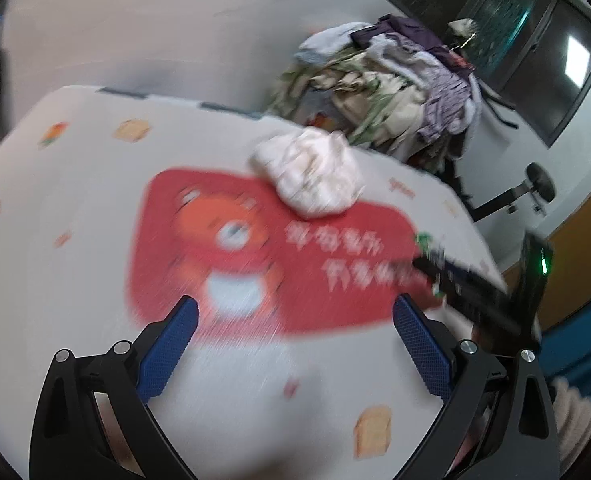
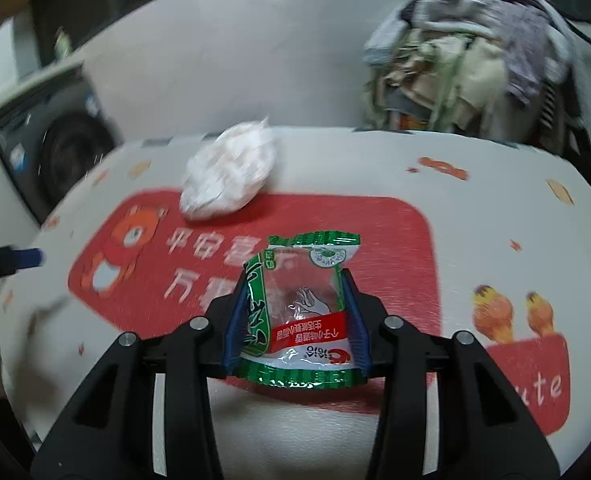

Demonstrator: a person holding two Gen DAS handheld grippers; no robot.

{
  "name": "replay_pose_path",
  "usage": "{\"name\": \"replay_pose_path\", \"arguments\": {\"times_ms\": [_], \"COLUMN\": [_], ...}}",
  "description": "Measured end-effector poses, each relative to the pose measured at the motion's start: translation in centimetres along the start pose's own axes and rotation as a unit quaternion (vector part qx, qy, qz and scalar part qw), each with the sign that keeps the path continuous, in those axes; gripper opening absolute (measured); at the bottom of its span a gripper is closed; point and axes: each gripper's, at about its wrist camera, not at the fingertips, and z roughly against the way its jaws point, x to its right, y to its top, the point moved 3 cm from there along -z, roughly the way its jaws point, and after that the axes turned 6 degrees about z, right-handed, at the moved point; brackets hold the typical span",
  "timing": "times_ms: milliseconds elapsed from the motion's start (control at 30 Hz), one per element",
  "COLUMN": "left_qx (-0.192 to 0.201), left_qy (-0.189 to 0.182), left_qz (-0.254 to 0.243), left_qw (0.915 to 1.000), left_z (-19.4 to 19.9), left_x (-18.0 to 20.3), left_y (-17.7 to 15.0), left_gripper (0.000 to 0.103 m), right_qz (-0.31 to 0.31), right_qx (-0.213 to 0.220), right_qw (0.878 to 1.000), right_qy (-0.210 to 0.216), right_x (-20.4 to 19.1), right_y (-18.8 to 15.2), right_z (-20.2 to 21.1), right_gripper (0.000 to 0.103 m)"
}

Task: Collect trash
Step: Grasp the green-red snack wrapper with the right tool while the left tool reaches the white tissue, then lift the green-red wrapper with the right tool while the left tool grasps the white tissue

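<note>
Jaws of my right gripper (image 2: 293, 312) are pinching the green-edged snack wrapper (image 2: 299, 308) from both sides, holding it over the red panel of the counter (image 2: 495, 208) cloth. Jaws of my left gripper (image 1: 295, 344) are standing spread with nothing between them. I am seeing the crumpled white wad (image 2: 229, 172) lying farther back on the counter, apart from the wrapper.

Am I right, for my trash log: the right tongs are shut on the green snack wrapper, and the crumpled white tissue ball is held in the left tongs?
Not quite. The left tongs stand open and empty in the left wrist view; the crumpled white tissue ball lies on the table ahead of them. The right tongs are indeed shut on the green snack wrapper.
</note>
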Motion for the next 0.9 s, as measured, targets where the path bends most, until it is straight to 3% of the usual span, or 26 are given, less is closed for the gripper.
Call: {"name": "replay_pose_path", "arguments": {"times_ms": [100, 167, 267, 400, 500, 533, 567, 633, 767, 900], "left_qx": [-0.019, -0.027, -0.021, -0.029, -0.037, -0.039, -0.042, -0.053, -0.044, -0.037], "left_qy": [-0.014, -0.017, -0.039, -0.018, -0.006, -0.003, -0.001, 0.024, 0.025, 0.016], "left_qz": [0.027, 0.070, 0.138, 0.170, 0.195, 0.197, 0.193, 0.154, 0.057, -0.024], "left_qw": [0.9994, 0.9970, 0.9895, 0.9849, 0.9800, 0.9796, 0.9802, 0.9863, 0.9971, 0.9989], "left_z": [-3.9, -6.5, -8.6, -12.2, -14.1, -14.5, -14.9, -15.4, -13.2, -9.0], "left_x": [0.3, -0.4, -1.4, -2.2, -3.0, -3.1, -3.1, -2.5, -0.3, 1.8], "left_y": [2.9, 5.1, 7.2, 9.6, 10.8, 11.0, 11.1, 11.1, 10.4, 8.7], "left_gripper": [0.094, 0.080, 0.069, 0.058, 0.045, 0.035, 0.022, 0.012, 0.009, 0.009], "right_qz": [-0.029, -0.037, -0.035, -0.034, -0.034, -0.034, -0.034, -0.033, -0.038, -0.041], "right_qx": [0.009, 0.010, 0.014, 0.017, 0.011, 0.010, 0.008, 0.006, 0.000, -0.006], "right_qw": [1.000, 0.999, 0.999, 0.999, 0.999, 0.999, 0.999, 0.999, 0.999, 0.999], "right_qy": [0.003, 0.006, 0.009, 0.014, 0.018, 0.019, 0.020, 0.023, 0.026, 0.025], "right_x": [1.1, 1.4, 1.3, 1.3, 1.3, 1.3, 1.2, 1.2, 1.4, 1.5], "right_y": [0.0, 0.0, 0.1, 0.1, 0.0, 0.0, 0.0, 0.0, 0.0, 0.0], "right_z": [0.4, 0.3, 0.3, 0.4, 0.2, 0.1, 0.1, 0.0, -0.3, -0.5], "right_gripper": [0.045, 0.045, 0.045, 0.045, 0.045, 0.045, 0.045, 0.045, 0.045, 0.045]}}
